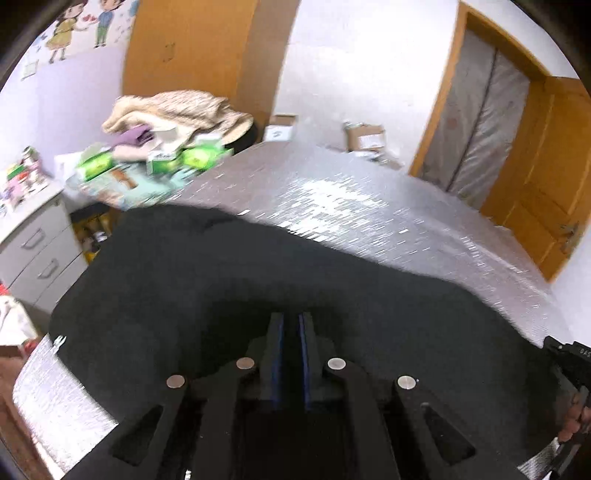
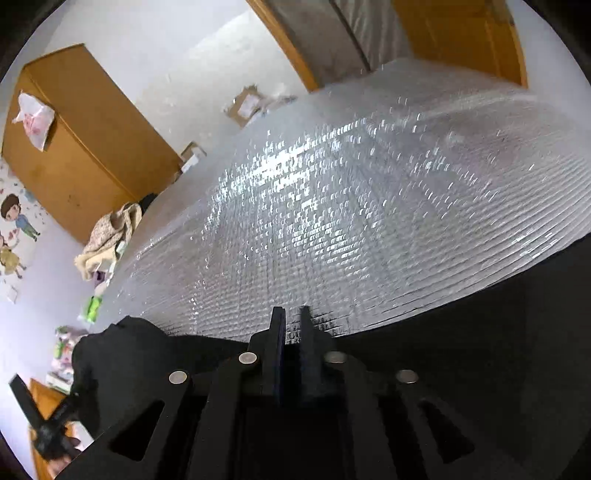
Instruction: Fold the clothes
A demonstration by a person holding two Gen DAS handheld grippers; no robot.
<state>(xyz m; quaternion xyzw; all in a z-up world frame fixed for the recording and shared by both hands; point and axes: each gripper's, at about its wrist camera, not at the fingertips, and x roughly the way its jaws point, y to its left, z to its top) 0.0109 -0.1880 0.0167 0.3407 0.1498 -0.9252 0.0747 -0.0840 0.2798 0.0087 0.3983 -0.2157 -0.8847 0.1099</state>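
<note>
Shows, along the left gripper (image 1: 291,321), a black garment (image 1: 258,266) spread over the near part of a silver quilted foil mat (image 1: 369,206). Leaves only a thin dark slit between its 2 blue-lined fingers (image 1: 275,332), right over a raised fold of that cloth. Cannot tell whether cloth is pinched in the slit, black against black.

Catches at the right edge of the same view a black tool body, seemingly the right gripper (image 1: 569,354), with a person's fingers (image 1: 570,421) wrapped below it, just beside the garment's hem.

Shows, along the right gripper (image 2: 292,317), the fingers (image 2: 275,332) slightly parted at the garment's far edge. Lets a sliver of mat show through the gap. Pinches nothing visible.

Places the garment (image 2: 480,350) across the bottom and right of this view, with a bunched black lump at lower left, and the foil mat (image 2: 351,203) stretching bare beyond it.

Finds around the mat:
- a beige blanket (image 1: 177,110) heaped at the far left corner
- green packets (image 1: 199,157) just below the blanket
- a grey drawer cabinet (image 1: 37,251)
- a wooden wardrobe (image 1: 192,48)
- cardboard boxes (image 1: 364,136) on the floor by the wall
- a wooden door (image 1: 535,177) standing open
- cartoon wall stickers (image 1: 81,29)

Blurs heavily throughout.
</note>
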